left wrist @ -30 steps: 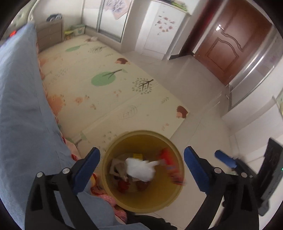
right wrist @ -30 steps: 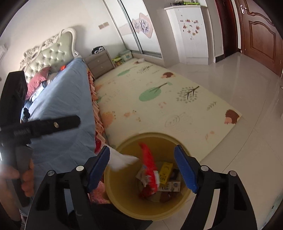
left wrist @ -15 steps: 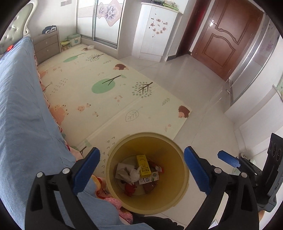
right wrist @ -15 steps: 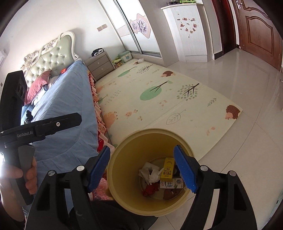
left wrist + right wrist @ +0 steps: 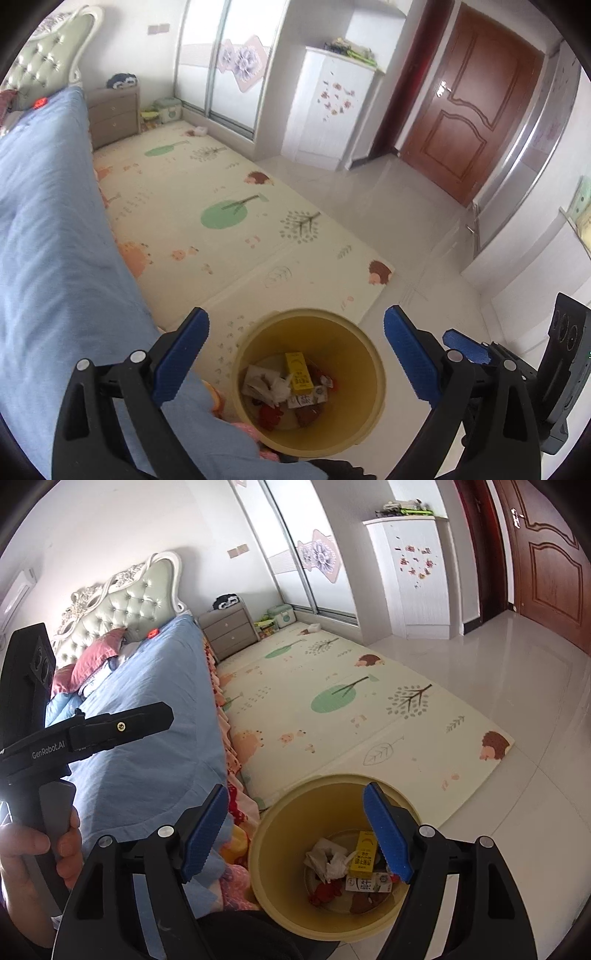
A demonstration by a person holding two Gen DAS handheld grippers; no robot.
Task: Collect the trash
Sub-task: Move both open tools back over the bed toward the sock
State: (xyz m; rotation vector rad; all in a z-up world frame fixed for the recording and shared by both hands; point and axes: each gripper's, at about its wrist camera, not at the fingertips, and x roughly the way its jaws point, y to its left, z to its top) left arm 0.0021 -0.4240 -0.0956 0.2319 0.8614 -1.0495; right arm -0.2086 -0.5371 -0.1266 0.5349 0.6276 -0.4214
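In the left wrist view, the left gripper [image 5: 296, 354] hung above a yellow bin [image 5: 309, 380], its blue jaws spread wide and holding nothing. The bin stood on the tiled floor [image 5: 413, 206] at about 6 o'clock, just beside the blue-covered bed [image 5: 48, 258] at 9 o'clock and touching the near edge of the play mat [image 5: 229, 218]. The trash lay at the bottom of the bin: a yellow carton [image 5: 298, 376], crumpled white paper [image 5: 269, 382] and a red wrapper [image 5: 271, 412]. At 4 o'clock the right gripper [image 5: 467, 349] showed in part; its jaw state could not be told from there. In the right wrist view, the right gripper [image 5: 295, 834] hung over the same bin [image 5: 280, 834] at 6 o'clock, jaws wide apart and empty, one finger [image 5: 386, 834] across the bin's opening. The carton [image 5: 364, 853] and paper [image 5: 327, 858] lay inside. At 9 o'clock a hand [image 5: 29, 853] held the black handle of the left gripper [image 5: 92, 731]. A brown door [image 5: 546, 565] stood at 2 o'clock.
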